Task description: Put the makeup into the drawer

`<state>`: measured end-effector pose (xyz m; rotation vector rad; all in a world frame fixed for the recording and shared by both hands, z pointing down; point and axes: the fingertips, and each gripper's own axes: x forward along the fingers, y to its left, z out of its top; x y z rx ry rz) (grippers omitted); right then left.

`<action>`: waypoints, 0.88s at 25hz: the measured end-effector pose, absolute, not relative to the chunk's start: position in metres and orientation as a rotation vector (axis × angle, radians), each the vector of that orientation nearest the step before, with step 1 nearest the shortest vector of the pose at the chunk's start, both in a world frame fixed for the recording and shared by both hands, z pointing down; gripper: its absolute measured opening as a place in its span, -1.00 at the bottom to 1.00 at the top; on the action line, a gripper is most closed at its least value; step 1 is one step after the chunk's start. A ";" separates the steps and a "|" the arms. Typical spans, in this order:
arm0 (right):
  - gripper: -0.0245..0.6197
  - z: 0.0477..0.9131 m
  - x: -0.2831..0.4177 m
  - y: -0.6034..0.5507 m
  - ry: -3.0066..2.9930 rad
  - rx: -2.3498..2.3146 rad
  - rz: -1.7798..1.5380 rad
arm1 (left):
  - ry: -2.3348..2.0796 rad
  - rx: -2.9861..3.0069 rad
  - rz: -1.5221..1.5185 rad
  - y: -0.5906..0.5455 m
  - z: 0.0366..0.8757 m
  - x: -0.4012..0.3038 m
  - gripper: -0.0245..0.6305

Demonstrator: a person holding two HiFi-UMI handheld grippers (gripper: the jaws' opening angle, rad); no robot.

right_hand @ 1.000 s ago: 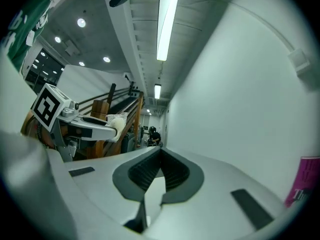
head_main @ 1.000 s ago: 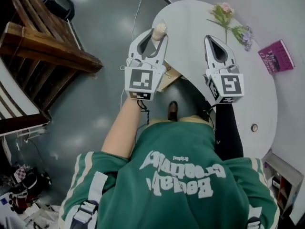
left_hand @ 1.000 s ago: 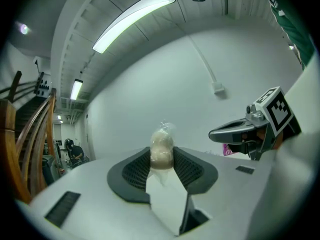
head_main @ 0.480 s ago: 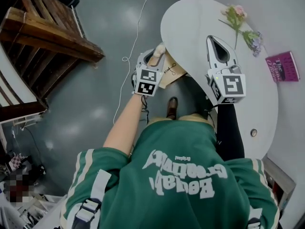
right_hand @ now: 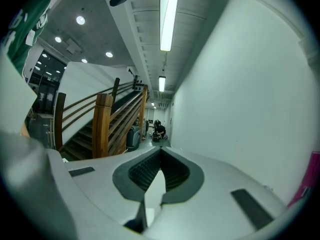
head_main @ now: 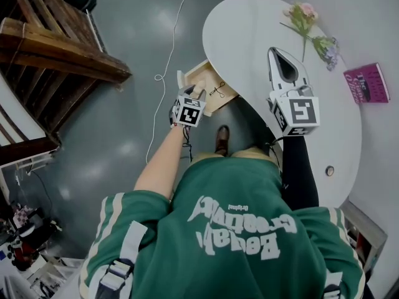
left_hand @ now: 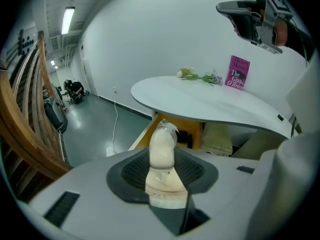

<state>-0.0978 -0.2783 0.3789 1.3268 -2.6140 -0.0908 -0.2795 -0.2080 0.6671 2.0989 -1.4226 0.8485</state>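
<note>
A beige makeup piece (left_hand: 162,149) in clear wrap stands up between the pads of my left gripper (left_hand: 163,178), which is shut on it; the jaws have just been opening slightly with it still between them. In the head view that left gripper (head_main: 196,96) hangs low at the near corner of the open wooden drawer (head_main: 204,75), with the makeup's tip (head_main: 201,93) over the drawer's edge. The drawer (left_hand: 149,130) juts from under the white table (head_main: 249,30). My right gripper (head_main: 278,58) hovers above the tabletop, shut and holding nothing (right_hand: 156,178).
Flowers (head_main: 308,23) and a pink book (head_main: 368,83) lie on the table's far side. A small dark item (head_main: 218,91) lies in the drawer. A wooden staircase (head_main: 56,55) stands at the left, a white cable (head_main: 167,61) runs over the grey floor, and a shoe (head_main: 221,140) shows below the drawer.
My left gripper has dropped with the makeup from above the table's edge down to the open drawer and tilted downward. The right gripper has stayed almost in place.
</note>
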 end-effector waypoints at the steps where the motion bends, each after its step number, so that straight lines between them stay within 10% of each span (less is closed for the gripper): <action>1: -0.90 0.379 -0.097 -0.279 -2.614 1.329 -0.090 | -1.421 2.104 0.849 -0.208 0.667 -0.278 -0.43; 22: -0.90 0.373 -0.102 -0.278 -2.624 1.321 -0.111 | -1.468 2.211 0.900 -0.211 0.647 -0.276 -0.15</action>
